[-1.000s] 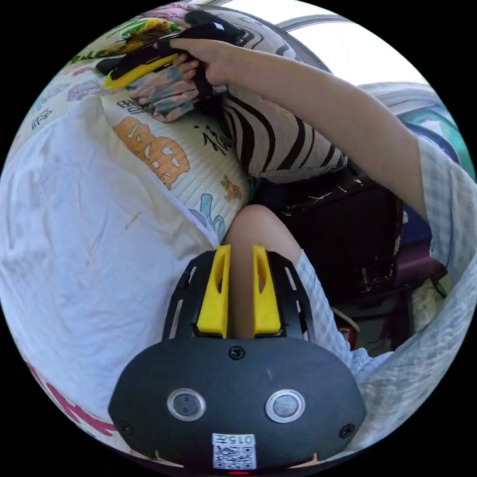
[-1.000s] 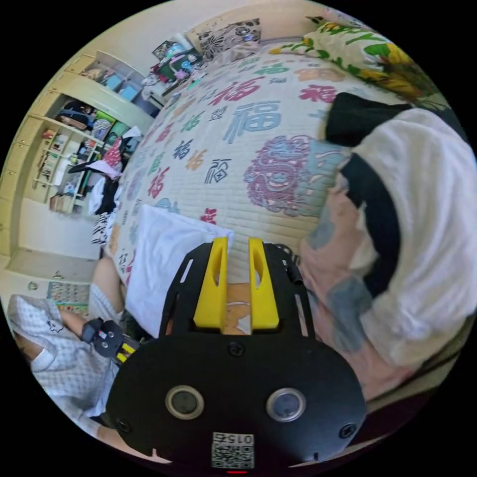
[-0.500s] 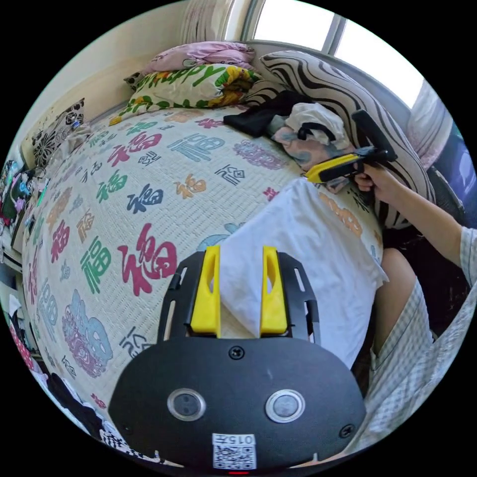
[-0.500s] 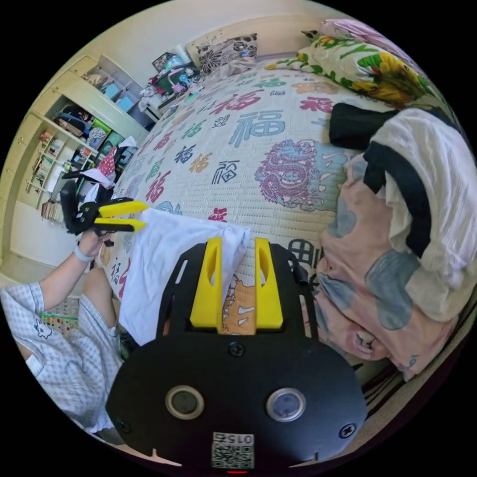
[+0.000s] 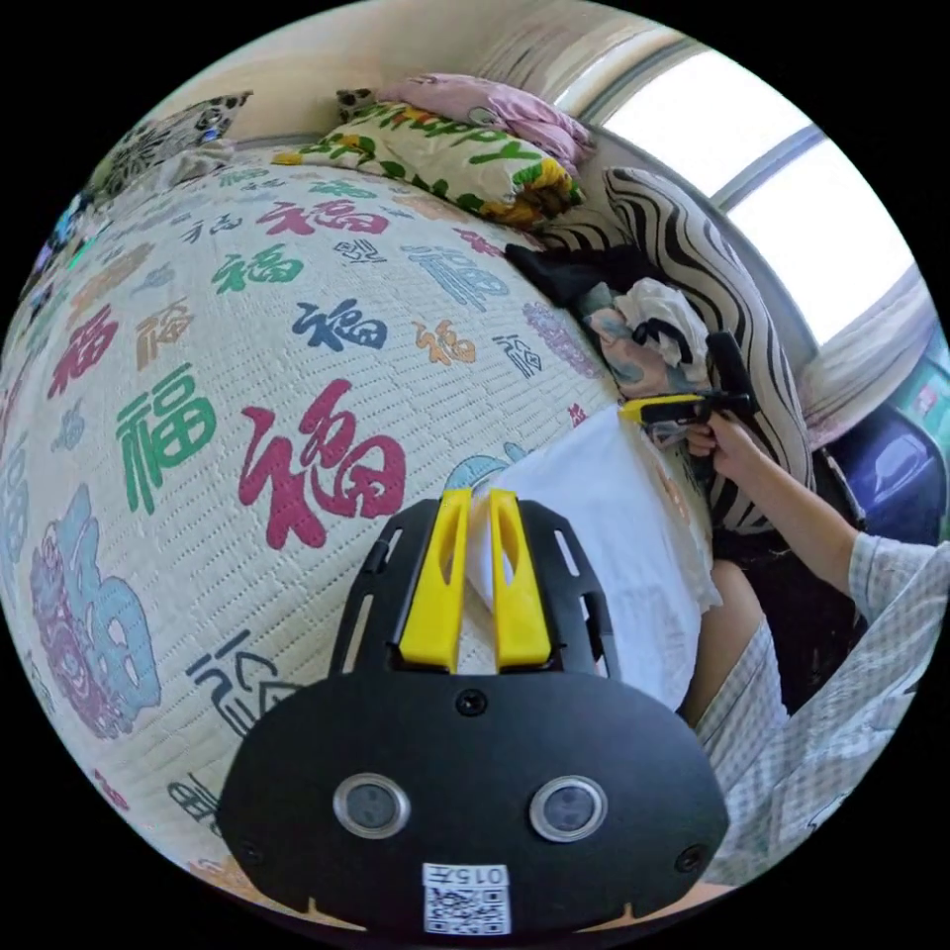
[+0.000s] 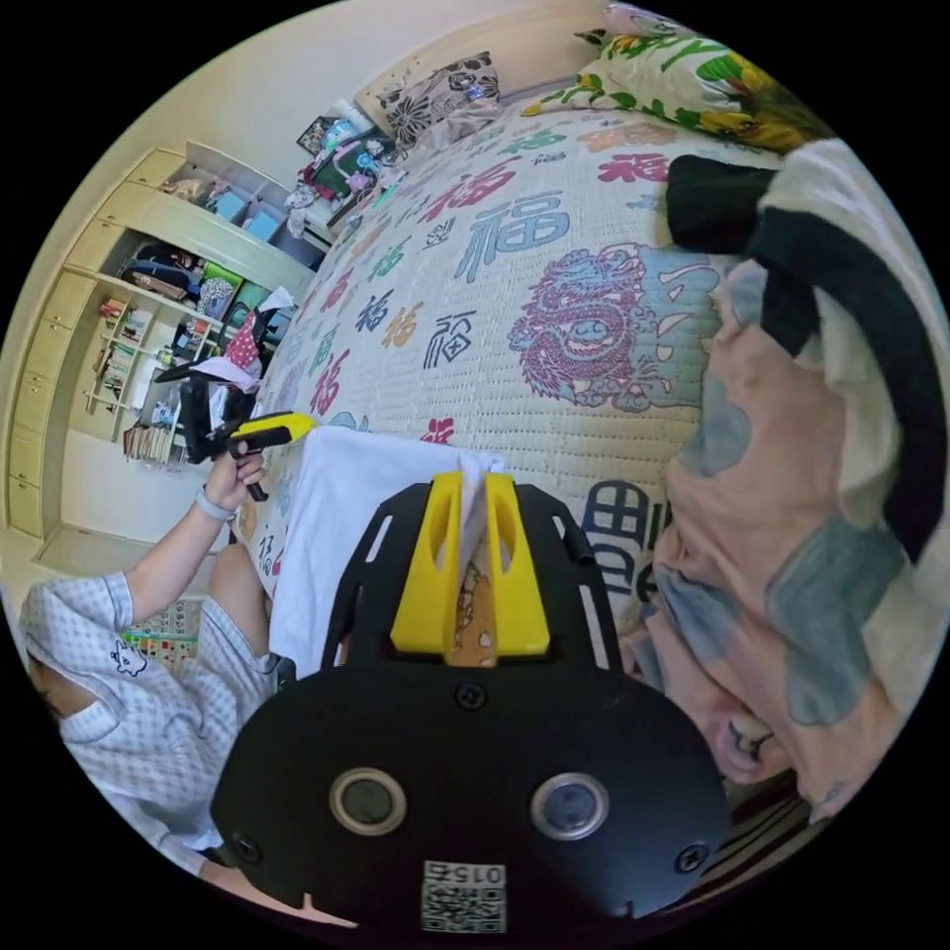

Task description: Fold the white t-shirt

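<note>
On the bed's quilt (image 5: 198, 416) the white t-shirt (image 5: 633, 515) lies partly folded, left gripper (image 5: 473, 505) and right gripper (image 6: 473, 495) each clenched on a far corner, folds apparently remaining.

white t-shirt (image 5: 614, 524), folded flat, at bed edge (image 5: 297, 614)

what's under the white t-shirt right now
The white t-shirt lies on the patterned bed cover, its near edge hanging over the bed's side. Each gripper, left and right, pinches a far corner. Whatever print the cloth covers is hidden.
</note>
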### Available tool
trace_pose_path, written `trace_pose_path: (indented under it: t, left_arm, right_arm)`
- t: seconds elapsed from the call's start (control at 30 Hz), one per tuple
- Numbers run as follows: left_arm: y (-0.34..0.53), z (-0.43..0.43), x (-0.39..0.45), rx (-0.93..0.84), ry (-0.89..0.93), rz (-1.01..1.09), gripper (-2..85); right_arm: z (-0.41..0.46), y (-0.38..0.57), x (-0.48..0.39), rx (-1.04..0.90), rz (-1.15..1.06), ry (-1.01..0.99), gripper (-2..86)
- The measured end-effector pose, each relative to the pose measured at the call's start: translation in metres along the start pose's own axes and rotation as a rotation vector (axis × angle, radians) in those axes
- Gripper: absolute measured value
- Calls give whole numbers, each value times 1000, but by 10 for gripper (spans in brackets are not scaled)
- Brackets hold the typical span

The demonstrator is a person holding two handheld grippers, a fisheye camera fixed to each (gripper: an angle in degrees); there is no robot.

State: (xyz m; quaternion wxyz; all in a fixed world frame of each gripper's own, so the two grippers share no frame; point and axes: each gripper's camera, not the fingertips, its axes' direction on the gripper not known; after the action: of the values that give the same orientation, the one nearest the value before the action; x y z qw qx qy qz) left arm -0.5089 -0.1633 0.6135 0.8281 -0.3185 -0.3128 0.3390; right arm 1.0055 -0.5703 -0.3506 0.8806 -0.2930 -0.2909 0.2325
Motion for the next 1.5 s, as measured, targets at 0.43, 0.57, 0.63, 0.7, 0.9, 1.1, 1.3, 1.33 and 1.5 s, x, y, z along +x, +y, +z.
trace_pose_path:
  t: [0.43,0.57,0.63,0.7,0.9,1.1,1.3,1.33,1.5]
  left_arm:
    - [34,-34,-110,218,478,-307,112]
    - [14,-29,-127,163,554,-326,33]
    - [8,-34,-133,142,569,-313,17]
    - [0,-45,-133,131,539,-264,10]
    - [-43,-105,-150,234,493,-197,5]
    - [-54,-147,-107,193,409,41,7]
    - [21,-199,-23,249,432,317,9]
    - [38,-203,-5,237,422,353,10]
    - [93,-194,47,95,369,384,12]
  right_arm:
    - [-40,48,52,81,17,-388,121]
    - [-32,39,52,41,11,-487,78]
    - [-28,34,49,0,-5,-506,51]
    - [-29,31,44,-4,-31,-479,45]
    - [-58,17,21,131,-109,-415,34]
    - [-66,26,-11,96,-271,-284,31]
    - [-90,118,-63,121,-586,-255,27]
    - [-87,140,-75,98,-639,-213,27]
    - [-42,206,-100,-64,-718,-76,24]
